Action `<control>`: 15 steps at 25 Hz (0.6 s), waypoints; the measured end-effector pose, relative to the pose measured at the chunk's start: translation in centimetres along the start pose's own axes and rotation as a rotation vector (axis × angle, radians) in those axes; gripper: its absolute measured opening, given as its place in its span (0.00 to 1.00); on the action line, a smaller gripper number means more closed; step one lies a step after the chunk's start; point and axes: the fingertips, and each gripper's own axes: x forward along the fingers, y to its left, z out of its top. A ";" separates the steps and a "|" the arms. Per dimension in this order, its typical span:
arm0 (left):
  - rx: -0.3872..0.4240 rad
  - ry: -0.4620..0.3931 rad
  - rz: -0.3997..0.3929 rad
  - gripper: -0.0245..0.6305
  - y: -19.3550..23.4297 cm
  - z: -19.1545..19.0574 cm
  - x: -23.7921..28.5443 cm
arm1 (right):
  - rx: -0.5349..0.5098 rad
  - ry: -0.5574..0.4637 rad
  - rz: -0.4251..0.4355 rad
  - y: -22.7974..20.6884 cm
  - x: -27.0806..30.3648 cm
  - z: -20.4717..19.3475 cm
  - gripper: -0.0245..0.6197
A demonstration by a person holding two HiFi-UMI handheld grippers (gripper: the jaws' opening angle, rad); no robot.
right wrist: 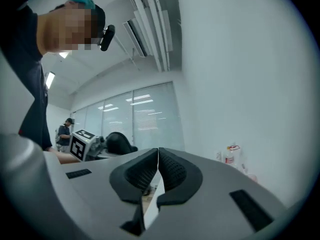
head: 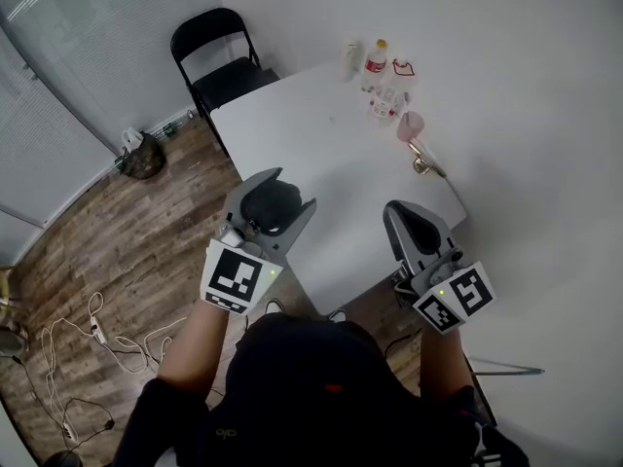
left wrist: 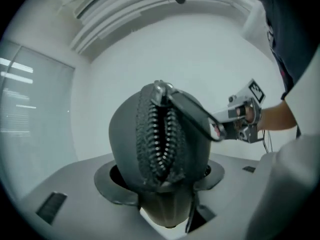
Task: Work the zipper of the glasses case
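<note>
A black glasses case (head: 272,205) stands upright between the jaws of my left gripper (head: 283,198), which is shut on it above the table's near edge. In the left gripper view the case (left wrist: 125,139) shows its zipper (left wrist: 159,139) facing the camera, teeth parted along the middle. The metal slider (left wrist: 160,89) sits at the top, and a black strap loop (left wrist: 197,116) hangs off to the right. My right gripper (head: 406,212) is held apart on the right, shut with nothing in it. In its own view its pads (right wrist: 172,170) meet, and the left gripper's marker cube (right wrist: 81,143) and the case (right wrist: 118,142) show beyond.
The white table (head: 321,154) carries bottles (head: 377,64) and a pink cup (head: 410,125) at its far right end. A black folding chair (head: 220,54) stands behind it. Cables (head: 92,337) lie on the wooden floor at left. A person (right wrist: 64,131) stands far off.
</note>
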 end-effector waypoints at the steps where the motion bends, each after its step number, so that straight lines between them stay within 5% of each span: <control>1: -0.049 -0.033 0.018 0.45 0.7 0.6 -0.6 | 0.002 -0.004 -0.048 -1.3 -0.4 0.0 0.07; 9: -0.279 -0.170 0.102 0.45 5.3 2.9 -5.0 | -0.036 -0.011 -0.309 -7.5 -4.1 0.4 0.07; 15: -0.368 -0.168 0.122 0.45 6.2 1.3 -5.6 | -0.035 -0.010 -0.346 -8.4 -4.9 0.5 0.07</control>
